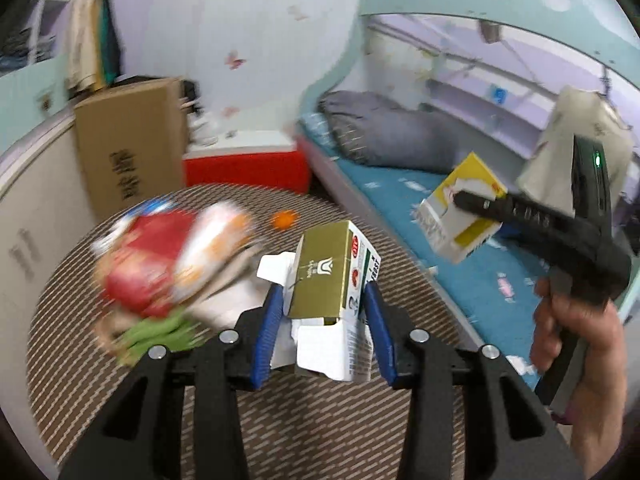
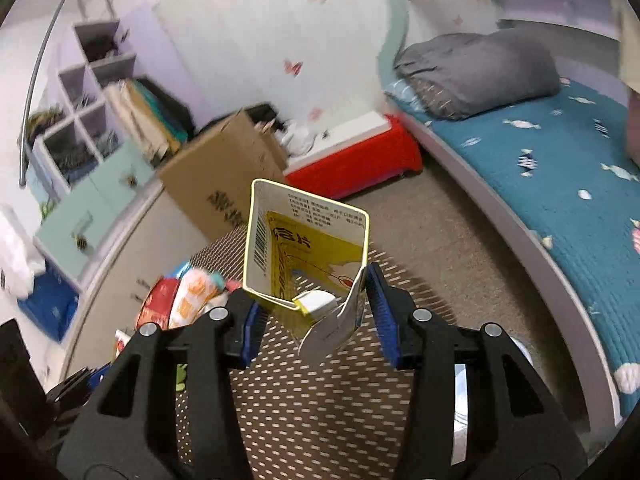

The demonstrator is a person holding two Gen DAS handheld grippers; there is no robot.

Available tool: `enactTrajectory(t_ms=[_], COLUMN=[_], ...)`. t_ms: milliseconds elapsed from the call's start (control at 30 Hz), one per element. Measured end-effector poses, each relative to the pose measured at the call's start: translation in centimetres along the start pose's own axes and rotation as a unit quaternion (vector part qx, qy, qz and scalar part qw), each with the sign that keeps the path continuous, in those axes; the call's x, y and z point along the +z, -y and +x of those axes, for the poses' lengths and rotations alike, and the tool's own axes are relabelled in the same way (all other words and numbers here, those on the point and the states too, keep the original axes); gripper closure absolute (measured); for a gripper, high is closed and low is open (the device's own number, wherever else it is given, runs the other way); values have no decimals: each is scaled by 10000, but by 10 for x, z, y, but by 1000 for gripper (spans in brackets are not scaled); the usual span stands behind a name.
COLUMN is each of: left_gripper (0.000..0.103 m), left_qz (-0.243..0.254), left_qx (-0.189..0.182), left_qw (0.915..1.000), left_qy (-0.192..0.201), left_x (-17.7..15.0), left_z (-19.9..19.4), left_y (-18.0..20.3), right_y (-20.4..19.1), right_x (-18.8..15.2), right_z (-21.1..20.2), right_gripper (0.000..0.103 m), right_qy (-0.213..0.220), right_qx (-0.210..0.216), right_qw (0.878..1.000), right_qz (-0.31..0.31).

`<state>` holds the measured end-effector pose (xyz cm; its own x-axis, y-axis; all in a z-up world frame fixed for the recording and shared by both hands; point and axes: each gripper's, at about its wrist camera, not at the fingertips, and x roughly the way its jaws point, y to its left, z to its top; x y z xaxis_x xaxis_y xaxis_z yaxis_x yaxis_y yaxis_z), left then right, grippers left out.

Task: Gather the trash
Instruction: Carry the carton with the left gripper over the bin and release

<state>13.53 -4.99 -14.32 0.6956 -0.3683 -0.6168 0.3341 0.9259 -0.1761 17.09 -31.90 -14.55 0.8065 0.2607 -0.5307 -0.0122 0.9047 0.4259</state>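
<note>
Left wrist view: the left tongs (image 1: 323,312) pinch a gold carton (image 1: 334,280), its torn flaps open toward the camera; its inside cannot be seen. Just left of them a blurred heap of snack wrappers (image 1: 168,256) lies on the round bench (image 1: 72,340). The right tongs (image 2: 310,312) clamp a yellow box (image 2: 304,244), open-ended and hollow, held above the bench beside the bed (image 2: 560,184).

Black tongs (image 1: 324,320) with blue pads (image 1: 266,340), silver screws, seemingly bare-skinned hand (image 1: 580,364).
</note>
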Motion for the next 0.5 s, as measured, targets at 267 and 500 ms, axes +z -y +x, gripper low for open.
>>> enactTrajectory(t_ms=[267,500], left_gripper=[62,62], left_qz=[411,851], left_qx=[-891,-1148], left_qw=[9944,9843], left_qy=[-380,-1037], left_x=[33,29], left_z=[69,140], left_y=[101,179], right_y=[103,196], right_x=[3,-27], right_z=[-37,-20], right_gripper=[57,57], right_qy=[249,-218], right_qx=[-726,-1273], right_qw=[9936,9796], right_qz=[824,1536])
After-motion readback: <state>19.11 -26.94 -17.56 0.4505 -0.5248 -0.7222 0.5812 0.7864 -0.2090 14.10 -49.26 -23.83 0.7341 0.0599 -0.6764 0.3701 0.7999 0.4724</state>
